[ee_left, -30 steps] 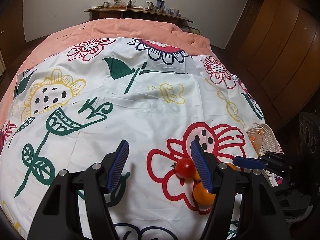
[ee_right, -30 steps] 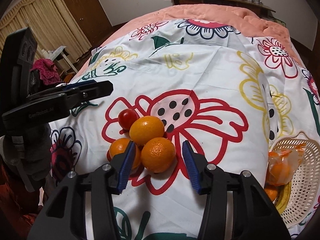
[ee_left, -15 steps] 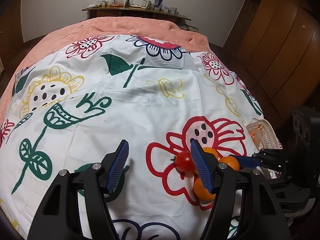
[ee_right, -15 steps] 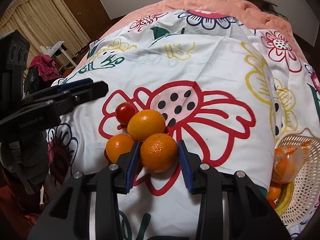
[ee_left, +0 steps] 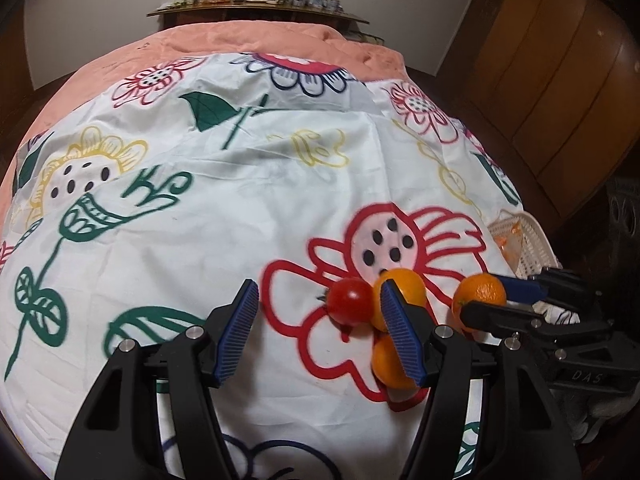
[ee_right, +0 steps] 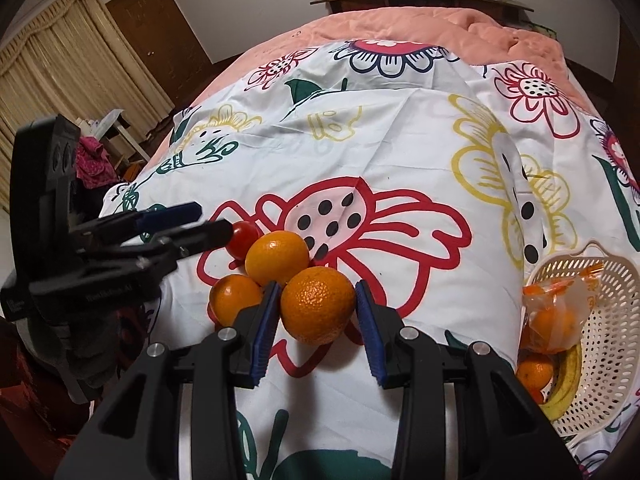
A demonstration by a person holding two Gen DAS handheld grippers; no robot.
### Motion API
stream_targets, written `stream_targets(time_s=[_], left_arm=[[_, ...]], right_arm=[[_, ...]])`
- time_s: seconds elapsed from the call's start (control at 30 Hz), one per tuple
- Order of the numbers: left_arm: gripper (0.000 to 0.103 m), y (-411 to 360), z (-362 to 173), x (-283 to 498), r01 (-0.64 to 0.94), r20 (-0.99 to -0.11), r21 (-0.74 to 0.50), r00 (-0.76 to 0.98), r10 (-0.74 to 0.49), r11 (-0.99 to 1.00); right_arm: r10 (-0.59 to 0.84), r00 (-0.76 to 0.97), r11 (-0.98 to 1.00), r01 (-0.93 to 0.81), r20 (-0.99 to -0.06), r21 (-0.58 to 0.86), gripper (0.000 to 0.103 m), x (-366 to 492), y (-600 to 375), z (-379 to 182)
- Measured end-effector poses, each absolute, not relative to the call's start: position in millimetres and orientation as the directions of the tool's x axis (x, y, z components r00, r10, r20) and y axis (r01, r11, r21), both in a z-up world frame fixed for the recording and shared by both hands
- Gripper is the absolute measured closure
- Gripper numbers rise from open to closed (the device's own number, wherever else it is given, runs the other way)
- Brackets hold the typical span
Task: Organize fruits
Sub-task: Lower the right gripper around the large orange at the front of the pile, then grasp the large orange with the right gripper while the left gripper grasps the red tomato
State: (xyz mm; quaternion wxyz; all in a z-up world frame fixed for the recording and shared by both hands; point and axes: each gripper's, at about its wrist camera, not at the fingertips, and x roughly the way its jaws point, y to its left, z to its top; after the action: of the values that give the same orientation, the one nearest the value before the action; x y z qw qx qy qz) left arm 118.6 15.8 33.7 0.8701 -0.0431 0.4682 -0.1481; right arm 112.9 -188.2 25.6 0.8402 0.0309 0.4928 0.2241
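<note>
My right gripper (ee_right: 316,320) is shut on an orange (ee_right: 318,305) and holds it just above the flowered bedspread; it also shows in the left wrist view (ee_left: 479,293). Two more oranges (ee_right: 277,257) (ee_right: 235,299) and a red tomato (ee_right: 242,234) lie together on the red flower print. My left gripper (ee_left: 320,332) is open and empty, hovering left of the tomato (ee_left: 350,301), its right finger in front of the oranges (ee_left: 404,286).
A cream perforated basket (ee_right: 600,364) at the bed's right edge holds a banana, oranges and a plastic bag. The bed has a salmon quilt (ee_right: 400,28) behind. A cluttered shelf (ee_left: 256,4) stands at the wall; wooden wardrobe on the right.
My right gripper closed on the nearest orange and lifted it slightly off the pile. My left gripper stayed open and shifted a little.
</note>
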Motion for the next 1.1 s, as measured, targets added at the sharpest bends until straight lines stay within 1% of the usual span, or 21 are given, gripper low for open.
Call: stream_targets(time_s=[0.07, 0.13, 0.2, 0.27, 0.37, 0.5, 0.67, 0.8, 1.1], left_arm=[[0.045, 8.8, 29.2, 118.4, 0.233, -0.811, -0.207, 0.502, -0.3, 0.95], [0.046, 5.8, 26.2, 118.8, 0.237, -0.812, -0.205, 0.501, -0.3, 0.95], [0.052, 4.5, 27.1, 119.0, 0.244, -0.808, -0.206, 0.504, -0.305, 0.948], [0.055, 3.5, 27.5, 119.6, 0.255, -0.804, -0.218, 0.5, -0.322, 0.942], [0.055, 2.5, 27.2, 120.3, 0.272, -0.798, -0.246, 0.488, -0.354, 0.93], [0.055, 5.9, 23.8, 123.9, 0.282, -0.784, -0.324, 0.454, -0.423, 0.903], [0.055, 1.2, 21.8, 122.5, 0.313, -0.768, -0.371, 0.427, -0.478, 0.875], [0.055, -5.3, 22.2, 122.6, 0.332, -0.763, -0.373, 0.422, -0.49, 0.867], [0.055, -4.2, 26.1, 139.7, 0.284, -0.773, -0.383, 0.423, -0.473, 0.879]], right_arm=[[0.41, 0.414, 0.897, -0.344, -0.812, 0.277, 0.064, 111.8, -189.6, 25.1], [0.413, 0.415, 0.897, -0.342, -0.811, 0.281, 0.064, 111.3, -191.3, 25.1], [0.414, 0.417, 0.897, -0.339, -0.809, 0.284, 0.064, 110.9, -192.7, 24.9], [0.416, 0.419, 0.897, -0.335, -0.807, 0.288, 0.064, 110.7, -195.0, 24.6], [0.418, 0.421, 0.897, -0.331, -0.805, 0.293, 0.064, 109.8, -197.2, 24.4], [0.421, 0.425, 0.897, -0.327, -0.801, 0.298, 0.064, 108.7, -200.1, 25.1], [0.421, 0.432, 0.899, -0.319, -0.798, 0.301, 0.064, 108.1, -204.5, 26.7], [0.42, 0.44, 0.901, -0.308, -0.794, 0.306, 0.064, 107.8, -210.0, 28.5], [0.427, 0.456, 0.9, -0.295, -0.781, 0.32, 0.064, 107.1, -218.6, 31.6]])
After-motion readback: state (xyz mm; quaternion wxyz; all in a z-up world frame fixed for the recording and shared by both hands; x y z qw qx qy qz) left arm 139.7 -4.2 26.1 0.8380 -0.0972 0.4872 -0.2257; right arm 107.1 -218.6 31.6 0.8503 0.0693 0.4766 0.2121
